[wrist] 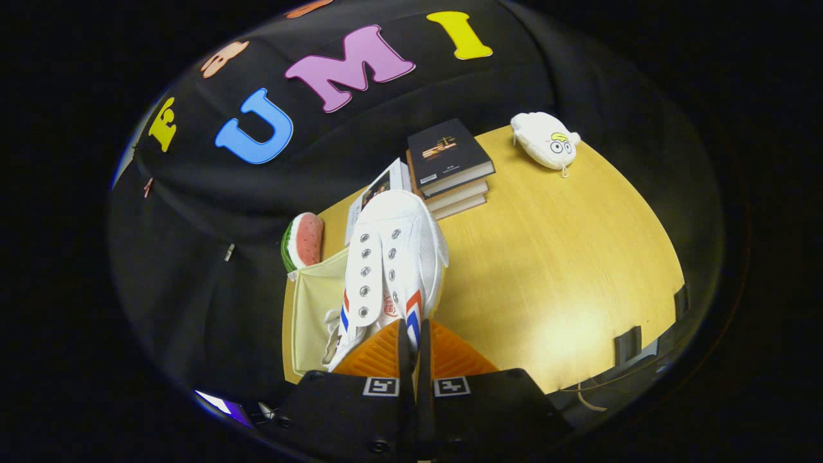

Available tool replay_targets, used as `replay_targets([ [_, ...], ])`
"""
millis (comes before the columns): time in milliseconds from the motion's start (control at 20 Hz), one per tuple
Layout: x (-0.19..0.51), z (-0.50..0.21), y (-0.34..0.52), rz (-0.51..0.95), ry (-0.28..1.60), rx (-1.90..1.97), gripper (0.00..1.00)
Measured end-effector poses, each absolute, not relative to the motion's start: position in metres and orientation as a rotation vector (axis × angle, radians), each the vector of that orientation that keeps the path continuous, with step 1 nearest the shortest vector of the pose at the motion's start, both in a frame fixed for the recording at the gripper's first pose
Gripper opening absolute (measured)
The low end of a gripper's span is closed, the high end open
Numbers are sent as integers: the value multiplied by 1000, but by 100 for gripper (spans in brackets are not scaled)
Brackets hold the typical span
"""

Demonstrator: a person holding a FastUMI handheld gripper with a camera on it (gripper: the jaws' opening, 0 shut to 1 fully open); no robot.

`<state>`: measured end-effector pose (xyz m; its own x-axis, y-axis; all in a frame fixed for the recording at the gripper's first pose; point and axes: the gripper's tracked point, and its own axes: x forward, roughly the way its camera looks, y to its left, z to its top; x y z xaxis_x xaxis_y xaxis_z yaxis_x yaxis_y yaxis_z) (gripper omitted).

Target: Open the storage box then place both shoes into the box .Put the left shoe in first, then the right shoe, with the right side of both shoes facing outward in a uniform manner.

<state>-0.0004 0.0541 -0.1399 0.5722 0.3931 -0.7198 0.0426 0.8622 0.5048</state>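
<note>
A white canvas shoe (393, 257) with metal eyelets and red and blue stripes hangs lifted above the yellow table (553, 270), toe pointing away from me. My gripper (414, 341) is shut on the shoe's heel collar, both fingers pressed close with a thin edge between them. Just left of the shoe and below it lies the cream storage box (315, 308), its pale inner side showing. Part of another white shoe (335, 334) with laces peeks out at the box, left of my fingers.
A stack of books (450, 164) stands beyond the shoe, with an open booklet (376, 193) beside it. A watermelon-slice toy (303, 241) sits behind the box. A white plush pouch (546, 140) lies at the far right of the table.
</note>
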Motion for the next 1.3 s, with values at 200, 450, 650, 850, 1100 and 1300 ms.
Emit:
replay_targets([
  [200,-4,-139,110,278,979,507,5],
  [450,-2,-150,161,286,1021,503,5],
  [650,1,-162,181,279,1046,470,5],
  [850,2,-174,190,263,1074,441,5],
  [1100,15,-166,216,297,1039,495,38],
  [1300,30,-135,222,349,926,507,99],
])
